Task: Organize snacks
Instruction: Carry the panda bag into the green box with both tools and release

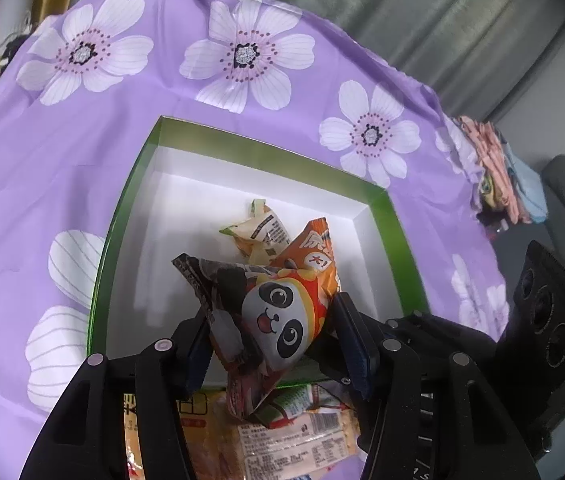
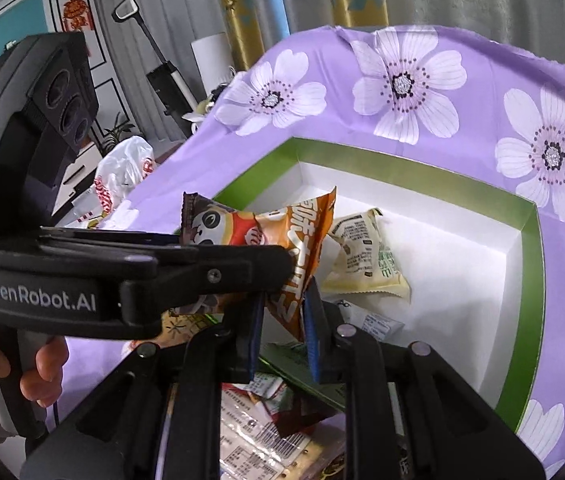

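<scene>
A purple cloth (image 1: 162,152) printed with white flowers is seen spread over the work surface, and an open box (image 1: 266,152) with green rim and white interior is set on it. In the left wrist view the left gripper (image 1: 274,340) is held low over the near part of the box, its jaws partly closed with both pads pressed against a panda-printed snack packet (image 1: 270,312); the packet is puffed out between the pads and is lifted clear of the box floor. In the right wrist view the same packet (image 2: 242,228) is seen clamped in the left gripper (image 2: 242,268), which crosses the frame from the left, with the holding hand (image 2: 42,364) visible at the lower left edge. An orange snack packet (image 2: 302,248) is seen between the blue pads of the right gripper (image 2: 282,320); the jaws are narrowly set, and the lower tip of the packet lies between the pads, but it cannot be told whether the pads press on it. The two packets touch one another above the near edge of the box. A pale yellow snack packet (image 2: 366,256) is recorded lying on the white floor inside the box, apart from both grippers. More flat snack packets (image 1: 282,440) are seen lying on the cloth outside the near box wall, beneath the grippers.
</scene>
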Action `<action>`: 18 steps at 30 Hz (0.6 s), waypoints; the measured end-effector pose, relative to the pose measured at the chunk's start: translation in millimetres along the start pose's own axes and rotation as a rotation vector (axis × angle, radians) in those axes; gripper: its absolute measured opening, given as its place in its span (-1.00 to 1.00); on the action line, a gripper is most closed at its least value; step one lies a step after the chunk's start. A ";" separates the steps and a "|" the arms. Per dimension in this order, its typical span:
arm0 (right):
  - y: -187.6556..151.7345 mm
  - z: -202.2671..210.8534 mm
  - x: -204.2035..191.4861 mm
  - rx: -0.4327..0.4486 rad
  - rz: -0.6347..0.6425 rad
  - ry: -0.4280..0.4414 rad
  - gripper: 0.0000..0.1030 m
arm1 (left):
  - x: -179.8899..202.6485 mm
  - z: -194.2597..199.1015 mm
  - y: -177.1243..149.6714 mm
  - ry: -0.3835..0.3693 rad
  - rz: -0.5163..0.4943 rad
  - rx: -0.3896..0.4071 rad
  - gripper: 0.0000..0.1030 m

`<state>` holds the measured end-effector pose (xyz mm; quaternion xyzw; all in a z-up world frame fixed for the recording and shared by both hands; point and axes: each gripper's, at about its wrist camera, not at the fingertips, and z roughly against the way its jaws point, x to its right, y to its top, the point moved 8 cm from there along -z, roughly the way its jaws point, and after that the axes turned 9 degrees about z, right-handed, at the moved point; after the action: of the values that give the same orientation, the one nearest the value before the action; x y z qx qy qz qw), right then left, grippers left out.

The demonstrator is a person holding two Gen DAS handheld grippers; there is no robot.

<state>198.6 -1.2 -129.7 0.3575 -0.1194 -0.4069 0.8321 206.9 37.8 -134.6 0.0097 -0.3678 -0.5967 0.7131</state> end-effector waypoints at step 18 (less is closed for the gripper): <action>-13.0 74.1 7.0 0.102 -0.052 -0.062 0.05 | 22.3 69.3 -10.0 0.262 -0.199 0.207 0.81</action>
<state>159.1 -48.8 -86.3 0.3896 -0.1565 -0.4327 0.7978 161.7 45.2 -77.2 0.1969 -0.3284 -0.6169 0.6877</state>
